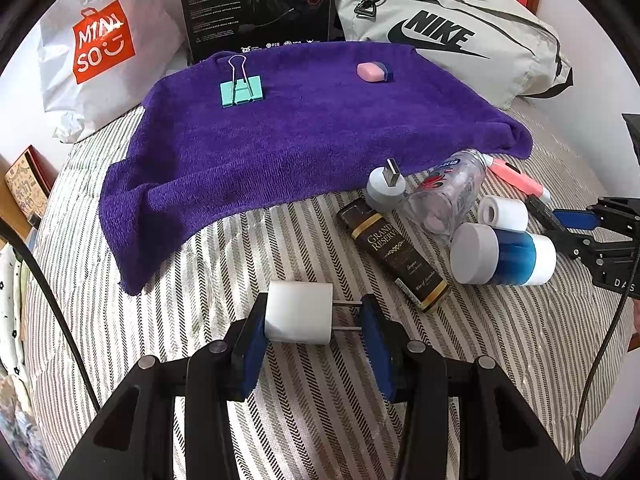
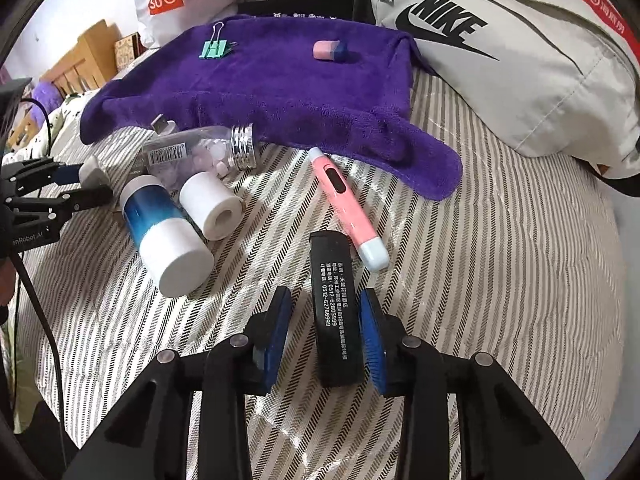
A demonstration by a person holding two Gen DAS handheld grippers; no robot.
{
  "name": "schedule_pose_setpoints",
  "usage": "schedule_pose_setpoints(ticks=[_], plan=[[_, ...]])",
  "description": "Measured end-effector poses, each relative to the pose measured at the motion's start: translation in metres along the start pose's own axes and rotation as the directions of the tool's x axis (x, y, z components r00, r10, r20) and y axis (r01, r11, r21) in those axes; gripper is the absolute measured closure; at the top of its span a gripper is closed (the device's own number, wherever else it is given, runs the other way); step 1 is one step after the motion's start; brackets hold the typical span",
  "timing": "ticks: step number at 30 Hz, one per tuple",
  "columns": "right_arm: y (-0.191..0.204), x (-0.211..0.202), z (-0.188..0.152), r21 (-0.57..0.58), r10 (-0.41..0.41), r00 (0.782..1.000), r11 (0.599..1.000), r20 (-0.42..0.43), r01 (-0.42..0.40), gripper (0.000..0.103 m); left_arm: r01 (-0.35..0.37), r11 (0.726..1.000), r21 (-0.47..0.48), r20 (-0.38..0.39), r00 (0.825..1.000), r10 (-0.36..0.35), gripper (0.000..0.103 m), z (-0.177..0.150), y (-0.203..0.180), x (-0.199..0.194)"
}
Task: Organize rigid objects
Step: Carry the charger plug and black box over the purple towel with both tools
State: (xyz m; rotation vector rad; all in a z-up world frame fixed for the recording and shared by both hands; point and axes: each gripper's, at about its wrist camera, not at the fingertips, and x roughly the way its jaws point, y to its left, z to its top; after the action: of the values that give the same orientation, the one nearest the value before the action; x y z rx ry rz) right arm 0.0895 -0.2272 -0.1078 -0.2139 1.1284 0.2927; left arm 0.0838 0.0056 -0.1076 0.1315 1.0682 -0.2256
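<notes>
Left gripper (image 1: 316, 316) clamps white two-prong plug adapter (image 1: 299, 313) between blue pads, prongs against right pad, just above striped bedspread (image 1: 200, 272). Right gripper (image 2: 325, 320) jaws straddle black rectangular bottle (image 2: 332, 312); pads look slightly apart from it, contact unclear. Ahead of both: purple towel (image 1: 304, 128) carrying teal binder clip (image 1: 241, 89) and pink-blue eraser (image 1: 374, 72). Pink pen-shaped tool (image 2: 346, 208) just beyond right gripper.

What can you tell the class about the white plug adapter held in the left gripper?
The white plug adapter is a small, smooth, plastic-looking block with rounded edges and two thin metal prongs pointing right. It lies sideways between the blue pads of the left gripper, one pad against its flat back and the other at the prong tips, above the striped bedcover, near the purple towel.
</notes>
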Motion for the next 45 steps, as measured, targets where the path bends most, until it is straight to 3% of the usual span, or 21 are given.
schedule_pose_setpoints(ticks=[3,5,10,15,24,32,45], plan=[[-0.008,0.001,0.003,0.047,0.006,1.000,0.999,0.015,-0.006,0.079,-0.003,1.000,-0.002,0.005,1.000,0.003,0.060,-0.001,0.000,0.000],[-0.014,0.001,0.004,0.092,0.019,1.000,0.996,0.009,-0.020,0.080,-0.004,1.000,-0.009,0.003,1.000,0.004,0.060,-0.001,0.000,0.000],[-0.009,-0.003,0.001,0.104,0.031,0.999,0.994,0.008,-0.031,0.080,0.021,0.999,-0.034,-0.002,1.000,-0.021,0.061,-0.004,0.004,-0.005],[0.000,0.000,-0.004,0.074,-0.011,1.000,0.997,0.018,0.010,0.080,-0.003,1.000,-0.022,0.003,1.000,0.003,0.061,-0.007,0.001,-0.004],[-0.012,-0.019,0.002,0.142,0.037,0.999,0.989,0.036,-0.042,0.081,0.014,0.999,-0.041,0.030,0.999,-0.013,0.061,-0.002,0.010,-0.022],[-0.005,-0.031,0.021,0.111,0.064,0.996,0.991,0.066,-0.071,0.081,0.064,0.993,-0.103,0.076,0.995,-0.057,0.061,0.006,0.031,-0.044],[0.009,-0.029,0.065,0.067,0.121,0.988,0.990,0.096,-0.127,0.081,0.040,0.993,-0.108,0.115,0.993,-0.028,0.061,0.034,0.049,-0.057]])
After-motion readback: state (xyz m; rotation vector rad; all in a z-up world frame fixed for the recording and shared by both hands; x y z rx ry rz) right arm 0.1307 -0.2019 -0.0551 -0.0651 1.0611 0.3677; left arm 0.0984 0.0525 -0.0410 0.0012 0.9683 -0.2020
